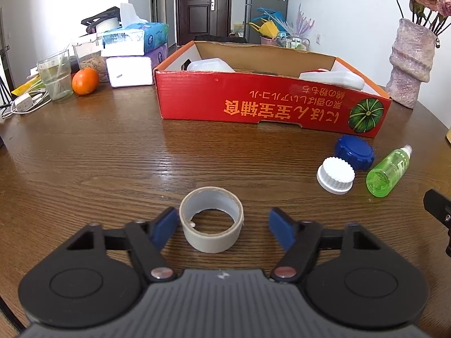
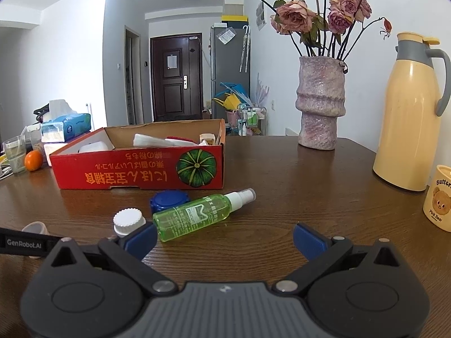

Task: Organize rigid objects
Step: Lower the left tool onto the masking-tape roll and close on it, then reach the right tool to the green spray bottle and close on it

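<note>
Several white plastic containers (image 1: 210, 64) sit in red cardboard box (image 1: 270, 104) on brown wooden table (image 1: 112, 155); left claw (image 1: 224, 226) narrowed round grey tape roll (image 1: 211, 222), not gripping; right claw (image 2: 225, 238) wide, empty.

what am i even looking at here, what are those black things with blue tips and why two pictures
Those are two hand-held tongs, one in each of a person's hands, each carrying a camera that looks out along its fingers. So each picture is one tool's own view.

The left tongs straddle a roll of tape standing on the wooden table. The left pad looks to be at the roll; the right one is still clear of it, so nothing is gripped yet.

The right tongs are open and empty, near a green spray bottle, a white cap and a blue cap. Behind stands a red cardboard box already holding some items.
</note>
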`<act>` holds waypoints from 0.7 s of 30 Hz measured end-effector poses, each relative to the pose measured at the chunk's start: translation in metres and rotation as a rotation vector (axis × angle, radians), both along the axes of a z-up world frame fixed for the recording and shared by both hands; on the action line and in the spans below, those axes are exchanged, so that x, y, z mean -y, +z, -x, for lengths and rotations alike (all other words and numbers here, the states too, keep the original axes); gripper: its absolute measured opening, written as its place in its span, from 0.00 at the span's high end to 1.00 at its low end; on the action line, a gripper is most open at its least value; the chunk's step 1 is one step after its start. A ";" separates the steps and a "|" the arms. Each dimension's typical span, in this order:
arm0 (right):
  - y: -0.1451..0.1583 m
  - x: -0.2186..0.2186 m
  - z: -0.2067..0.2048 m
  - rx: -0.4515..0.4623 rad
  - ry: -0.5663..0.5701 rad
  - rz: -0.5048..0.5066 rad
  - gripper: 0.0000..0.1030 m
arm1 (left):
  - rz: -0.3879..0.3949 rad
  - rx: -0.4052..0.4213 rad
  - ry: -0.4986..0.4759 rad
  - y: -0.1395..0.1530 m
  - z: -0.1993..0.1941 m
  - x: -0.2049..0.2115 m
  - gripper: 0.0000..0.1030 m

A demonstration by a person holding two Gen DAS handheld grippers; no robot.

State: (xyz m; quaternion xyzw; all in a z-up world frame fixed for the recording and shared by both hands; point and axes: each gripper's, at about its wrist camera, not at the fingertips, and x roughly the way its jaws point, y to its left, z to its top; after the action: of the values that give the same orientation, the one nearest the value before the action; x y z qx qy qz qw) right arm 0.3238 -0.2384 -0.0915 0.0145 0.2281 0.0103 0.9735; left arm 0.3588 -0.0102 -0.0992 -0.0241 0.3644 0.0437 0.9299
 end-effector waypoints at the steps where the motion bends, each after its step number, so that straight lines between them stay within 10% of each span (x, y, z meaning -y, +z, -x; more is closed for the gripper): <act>1: 0.000 0.000 0.000 -0.001 -0.002 -0.001 0.00 | -0.002 0.002 -0.002 0.001 0.000 0.000 0.47; 21: 0.000 -0.019 -0.016 -0.017 -0.024 0.015 0.00 | 0.047 0.033 0.006 0.012 -0.010 -0.026 0.56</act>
State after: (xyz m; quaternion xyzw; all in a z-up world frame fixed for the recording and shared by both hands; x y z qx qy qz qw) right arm 0.3401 -0.2189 -0.0912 0.0098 0.2364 -0.0034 0.9716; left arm 0.3691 0.0160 -0.0876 -0.0477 0.3500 0.0375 0.9348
